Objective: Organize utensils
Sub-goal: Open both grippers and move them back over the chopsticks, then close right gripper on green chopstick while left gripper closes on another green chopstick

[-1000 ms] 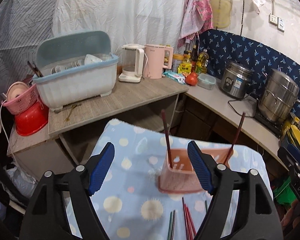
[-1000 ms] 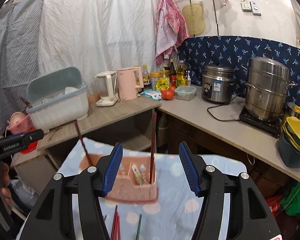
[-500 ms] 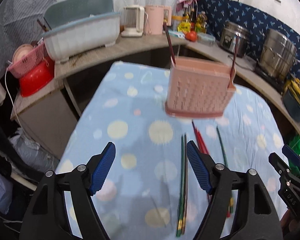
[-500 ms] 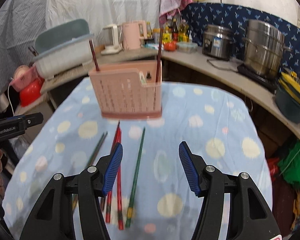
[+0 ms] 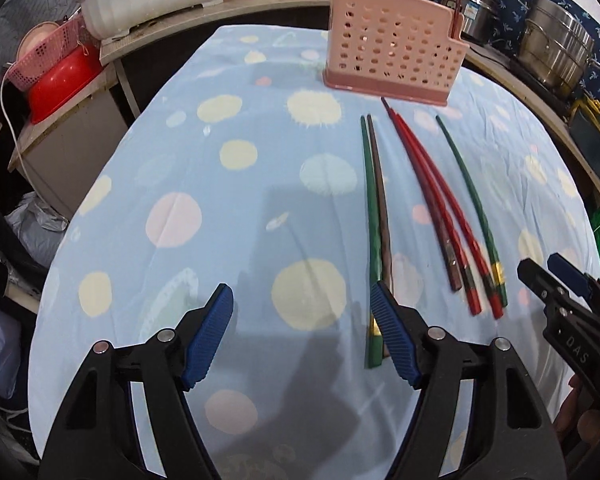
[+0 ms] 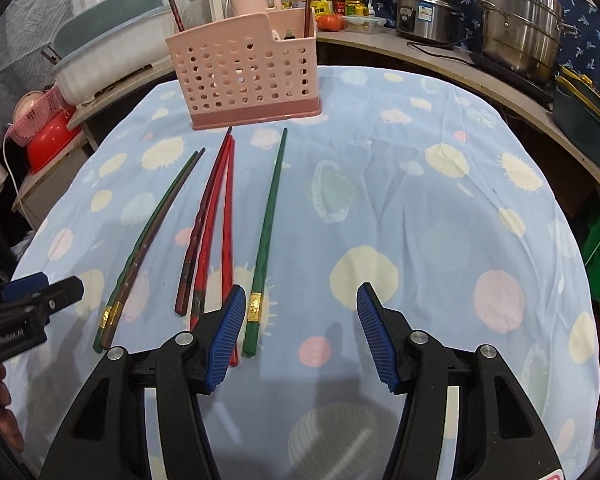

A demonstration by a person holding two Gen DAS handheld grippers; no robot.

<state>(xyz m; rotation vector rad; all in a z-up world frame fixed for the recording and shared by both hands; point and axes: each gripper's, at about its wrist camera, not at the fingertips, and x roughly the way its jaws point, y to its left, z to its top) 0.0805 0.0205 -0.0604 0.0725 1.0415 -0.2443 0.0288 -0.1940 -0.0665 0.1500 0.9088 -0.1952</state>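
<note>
six long lacquered chopsticks, green, brown and red (image 6: pixel 220 236), lie loose just in front of the perforated pink plastic utensil basket (image 6: pixel 244 76) on the dotted pale-blue cloth (image 6: pixel 420 220). nearer than the basket, the left gripper (image 5: pixel 302 332) and right gripper (image 6: pixel 300 330) hover empty, jaws apart.

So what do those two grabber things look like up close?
Both the left gripper and the right gripper are black plastic clamps with silver screws and ribbed blue pads on their fingers. One carries white "GenRobot.AI" lettering, the other "DAS".
</note>
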